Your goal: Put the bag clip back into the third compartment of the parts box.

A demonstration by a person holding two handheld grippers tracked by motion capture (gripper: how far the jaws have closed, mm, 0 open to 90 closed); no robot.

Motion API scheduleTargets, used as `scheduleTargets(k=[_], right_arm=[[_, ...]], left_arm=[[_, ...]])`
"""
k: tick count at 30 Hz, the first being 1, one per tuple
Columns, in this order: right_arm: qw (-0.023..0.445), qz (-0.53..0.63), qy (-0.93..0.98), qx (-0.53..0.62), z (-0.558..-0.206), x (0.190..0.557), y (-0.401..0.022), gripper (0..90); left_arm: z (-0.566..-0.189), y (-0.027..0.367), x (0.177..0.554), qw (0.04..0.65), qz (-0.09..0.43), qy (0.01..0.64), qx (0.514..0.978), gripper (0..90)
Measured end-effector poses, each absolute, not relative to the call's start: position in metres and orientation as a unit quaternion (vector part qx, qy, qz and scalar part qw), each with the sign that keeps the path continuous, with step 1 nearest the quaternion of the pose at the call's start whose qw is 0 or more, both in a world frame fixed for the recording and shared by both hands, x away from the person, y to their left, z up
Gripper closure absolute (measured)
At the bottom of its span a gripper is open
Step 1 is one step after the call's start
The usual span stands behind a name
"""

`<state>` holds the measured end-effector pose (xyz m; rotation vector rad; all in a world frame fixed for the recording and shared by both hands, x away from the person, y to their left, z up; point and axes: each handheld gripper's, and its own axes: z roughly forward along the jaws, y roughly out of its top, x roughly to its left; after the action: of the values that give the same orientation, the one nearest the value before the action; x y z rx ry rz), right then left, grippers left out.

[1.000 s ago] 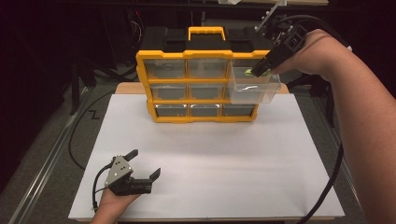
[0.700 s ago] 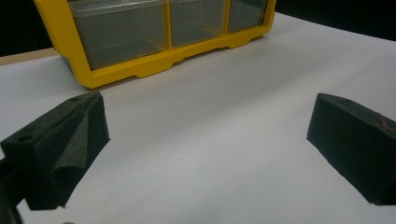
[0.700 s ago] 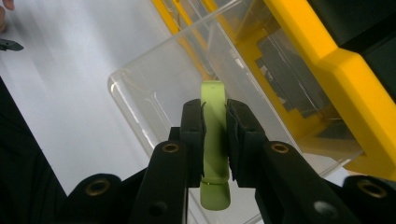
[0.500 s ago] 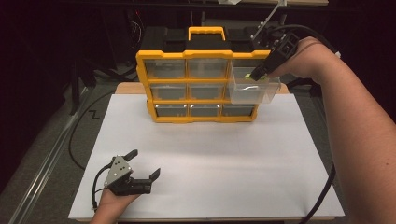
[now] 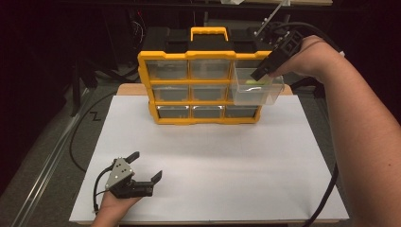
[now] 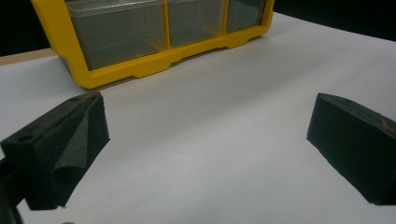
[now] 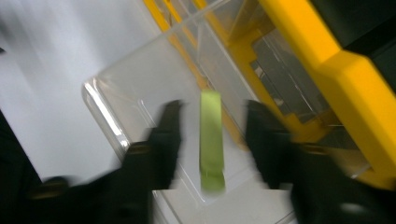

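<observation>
Down at the near left of the table (image 5: 213, 156), the left claw (image 5: 147, 166) sits low over the white sheet, resting in the person's left hand (image 5: 113, 205), its grey three-cornered plate on top and its cable looping off the table's left edge. Its jaws are spread wide with nothing between them; the left gripper view confirms it, with just bare white surface showing between the two black fingers (image 6: 60, 149).

Moving to the middle, the yellow organizer (image 5: 203, 87) stands upright at the far side of the table, three rows of clear drawers in a yellow frame, with a black top and a yellow carry handle. The left gripper view catches its bottom row (image 6: 154, 32) well ahead of the idle claw.

Now over to the right, where the action is. The clear drawer (image 5: 257, 90) at the top right of the organizer is pulled out toward the person, sticking forward from its slot. Inside it lies the green strip (image 5: 255, 83), a small light-green piece on the drawer floor. The right claw (image 5: 265, 73) hangs right above the drawer, angled down into it, with the right forearm reaching in from the lower right. Its jaws have just been opening: in the right gripper view the green strip (image 7: 211, 140) lies between the two black fingers (image 7: 166, 140), with a clear gap on either side, so the claw no longer grips it. That view is blurred.
</observation>
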<state>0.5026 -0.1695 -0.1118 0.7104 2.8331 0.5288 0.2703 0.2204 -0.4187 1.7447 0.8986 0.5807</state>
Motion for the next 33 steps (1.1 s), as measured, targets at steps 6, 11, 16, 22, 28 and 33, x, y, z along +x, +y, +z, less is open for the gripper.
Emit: scheduleTargets(k=[6, 11, 16, 22, 28, 33], right_arm=[[0.088, 0.171, 0.95, 0.246, -0.104, 0.494, -0.171, 34.6], [0.086, 0.17, 0.951, 0.245, -0.102, 0.48, -0.175, 33.8], [0.085, 0.177, 0.949, 0.245, -0.1, 0.463, -0.185, 32.4], [0.088, 0.175, 0.948, 0.251, -0.106, 0.44, -0.2, 30.4], [0.089, 0.165, 0.948, 0.258, -0.12, 0.417, -0.216, 27.4], [0.092, 0.164, 0.946, 0.263, -0.13, 0.401, -0.226, 25.0]], left_arm=[[-0.419, 0.221, 0.27, 0.521, 0.242, 0.375, 0.728, 0.3], [-0.419, 0.221, 0.271, 0.519, 0.242, 0.377, 0.728, 0.3], [-0.419, 0.22, 0.272, 0.518, 0.242, 0.379, 0.728, 0.3], [-0.42, 0.22, 0.273, 0.518, 0.243, 0.38, 0.727, 0.3], [-0.419, 0.221, 0.273, 0.517, 0.245, 0.381, 0.726, 0.3], [-0.42, 0.221, 0.274, 0.516, 0.244, 0.383, 0.726, 0.3]])
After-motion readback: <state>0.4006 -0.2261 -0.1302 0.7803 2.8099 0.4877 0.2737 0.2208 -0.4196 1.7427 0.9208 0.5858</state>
